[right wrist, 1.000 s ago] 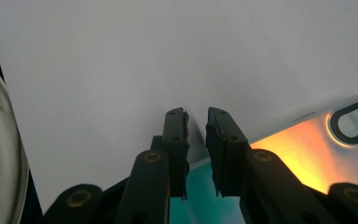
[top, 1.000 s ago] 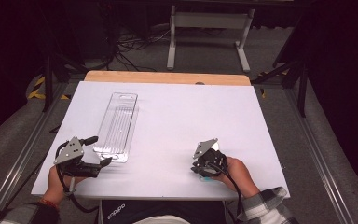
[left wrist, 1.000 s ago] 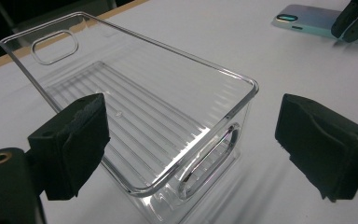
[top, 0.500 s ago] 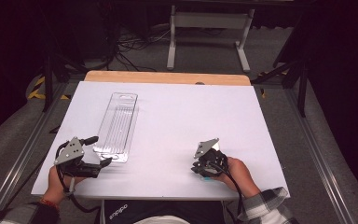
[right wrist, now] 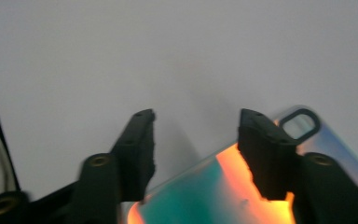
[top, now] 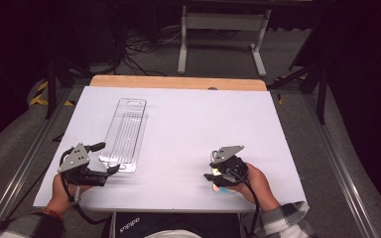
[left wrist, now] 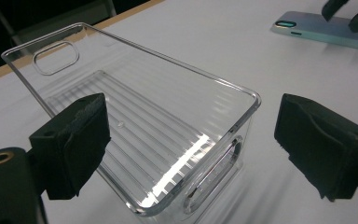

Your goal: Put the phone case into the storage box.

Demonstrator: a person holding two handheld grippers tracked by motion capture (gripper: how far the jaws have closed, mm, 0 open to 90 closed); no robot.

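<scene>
We saw the right gripper (top: 212, 171) with fingers just opened above a flat iridescent phone (left wrist: 324, 29) on the white worktop (top: 188, 124) (nothing gripped); left gripper (top: 110, 157) gaped astride a clear plastic tray (top: 125, 131).

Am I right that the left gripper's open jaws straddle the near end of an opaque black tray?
Not quite: the tray is clear plastic, not opaque black. The left gripper view shows its ribbed floor and the white table through it. The left gripper jaws do stand open either side of its near end.
</scene>
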